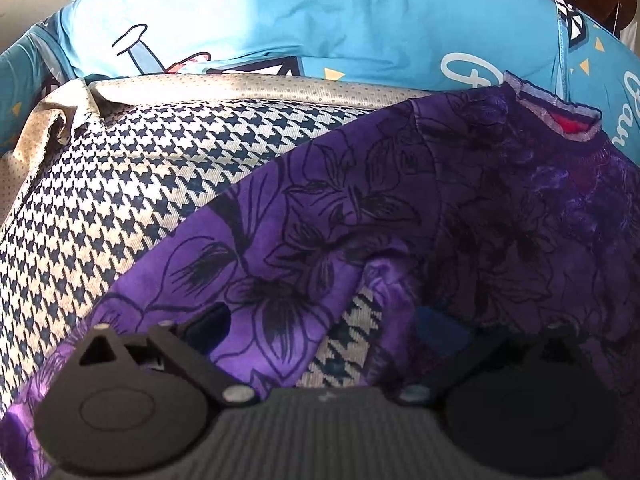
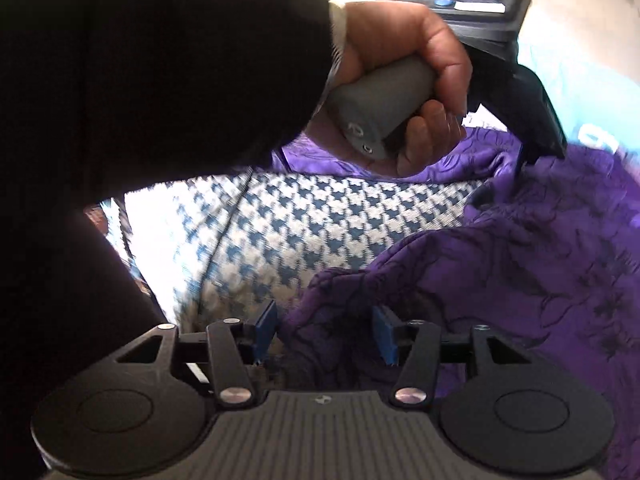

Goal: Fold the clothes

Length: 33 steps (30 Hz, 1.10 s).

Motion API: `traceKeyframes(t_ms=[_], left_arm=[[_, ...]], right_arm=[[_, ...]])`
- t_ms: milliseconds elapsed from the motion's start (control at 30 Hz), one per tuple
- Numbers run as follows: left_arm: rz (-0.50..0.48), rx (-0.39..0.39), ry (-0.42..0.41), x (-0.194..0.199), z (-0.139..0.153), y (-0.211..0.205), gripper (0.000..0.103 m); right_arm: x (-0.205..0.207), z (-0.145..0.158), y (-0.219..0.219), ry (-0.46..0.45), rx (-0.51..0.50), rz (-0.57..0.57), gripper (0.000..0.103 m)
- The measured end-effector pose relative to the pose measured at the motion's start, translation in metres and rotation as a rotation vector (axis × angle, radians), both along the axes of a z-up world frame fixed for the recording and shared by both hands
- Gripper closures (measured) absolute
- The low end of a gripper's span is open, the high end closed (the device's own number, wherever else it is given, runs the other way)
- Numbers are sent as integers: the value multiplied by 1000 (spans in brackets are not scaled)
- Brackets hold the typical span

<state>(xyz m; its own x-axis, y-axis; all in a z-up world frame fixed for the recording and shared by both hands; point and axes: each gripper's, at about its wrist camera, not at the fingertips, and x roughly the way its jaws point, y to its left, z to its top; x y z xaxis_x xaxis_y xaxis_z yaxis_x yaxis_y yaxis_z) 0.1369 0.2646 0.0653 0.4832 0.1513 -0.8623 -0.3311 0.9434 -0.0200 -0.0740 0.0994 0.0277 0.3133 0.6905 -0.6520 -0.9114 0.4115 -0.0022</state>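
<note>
Right gripper (image 2: 324, 334) stands part open astride a fold of my purple top (image 2: 520, 264).
Left gripper (image 1: 320, 332): wide apart, top and houndstooth cloth (image 1: 120, 184) between, grip unclear.

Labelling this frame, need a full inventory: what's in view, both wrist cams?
purple floral garment: 1, purple with dark flower outlines, on top, right and front
houndstooth garment: 1, dark blue and white, under the purple one
dotted beige cloth: 1, beige, behind the houndstooth
bedsheet: 1, light blue with cartoon print, at the back
left gripper: 1, black, tips in a purple fold
right gripper: 1, black with blue pads, open around purple cloth
hand: 1, on the grey handle
sleeve: 1, black
</note>
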Motion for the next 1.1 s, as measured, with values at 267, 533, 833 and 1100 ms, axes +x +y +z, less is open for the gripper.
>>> traceKeyframes(t_ms=[267, 533, 833, 1100], left_arm=[[11, -1, 9, -2, -3, 6, 0], [27, 52, 44, 5, -16, 3, 0], [141, 79, 49, 6, -20, 13, 0], [233, 127, 34, 2, -10, 22, 0]], right_arm=[[14, 5, -5, 27, 29, 24, 90], [23, 13, -14, 149, 55, 139, 90], [9, -2, -5, 97, 5, 151, 84], [18, 10, -21, 156, 36, 143, 71]])
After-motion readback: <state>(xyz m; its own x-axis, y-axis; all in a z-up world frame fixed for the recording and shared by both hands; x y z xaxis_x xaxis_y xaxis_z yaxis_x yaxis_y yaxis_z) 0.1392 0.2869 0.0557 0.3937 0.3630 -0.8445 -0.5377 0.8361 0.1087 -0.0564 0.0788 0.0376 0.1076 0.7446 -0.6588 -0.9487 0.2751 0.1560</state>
